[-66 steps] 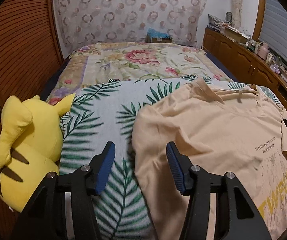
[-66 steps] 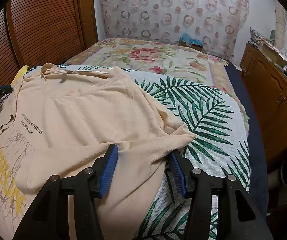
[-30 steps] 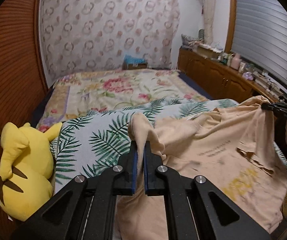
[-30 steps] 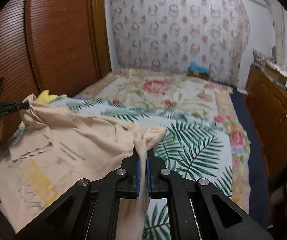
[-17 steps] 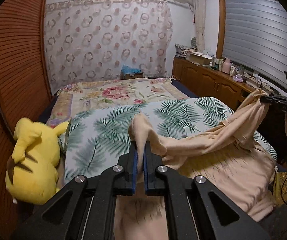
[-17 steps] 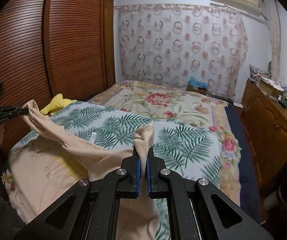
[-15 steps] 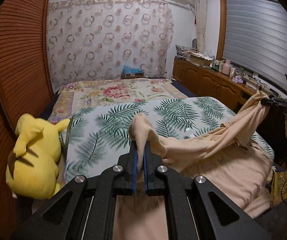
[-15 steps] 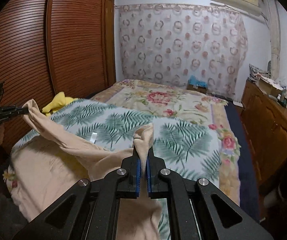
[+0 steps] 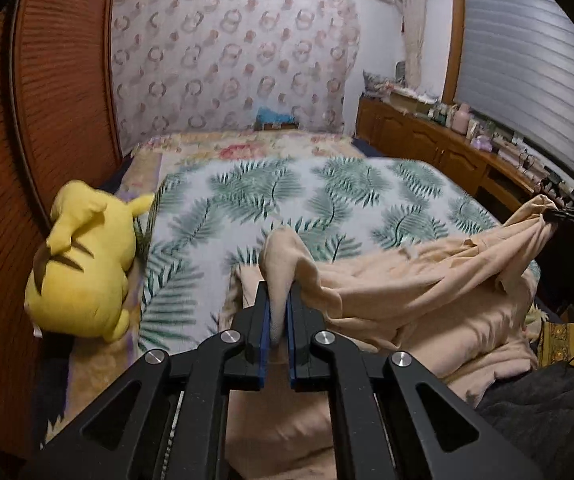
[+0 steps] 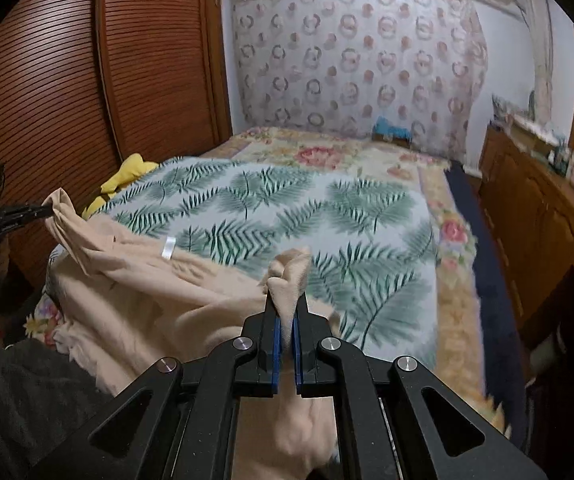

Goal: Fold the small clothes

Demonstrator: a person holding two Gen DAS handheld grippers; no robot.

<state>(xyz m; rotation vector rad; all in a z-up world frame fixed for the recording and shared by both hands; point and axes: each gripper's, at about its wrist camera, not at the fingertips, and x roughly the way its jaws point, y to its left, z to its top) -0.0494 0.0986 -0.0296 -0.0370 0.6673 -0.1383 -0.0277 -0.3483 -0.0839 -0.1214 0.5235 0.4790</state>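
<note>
A: Largest item?

B: Bed (image 9: pixel 327 184), palm-leaf blanket (image 10: pixel 287 208) across its near half. It serves as the landmark for every entry below.

A: Next?

B: Peach T-shirt (image 9: pixel 427 292), bunched at the bed's near edge, its lower part trailing off that edge toward the holder. Raised at two points, with a slack span between them.

A: Other goods?

B: Yellow plush toy (image 9: pixel 83 264) at the bed's left side, against the wooden slatted doors (image 10: pixel 87 80). Wooden cabinets (image 9: pixel 427 140) well off the bed's right side.

A: Tools?

B: Left gripper (image 9: pixel 277 320): jaws clamped on a fold of shirt cloth, above the bed's near edge. Right gripper (image 10: pixel 285 320): likewise pinched tight on its own bunch of the shirt.

A: Step in hand?

B: Judged: the lift-and-spread stage, before any fold. The shirt looks rumpled and not flat.

A: Next move's requirements?

B: Likely drawing the two grips apart to take up the slack, carrying the shirt over the blanket, and laying it down flat. Both clamps would need to hold until the cloth rests there.
</note>
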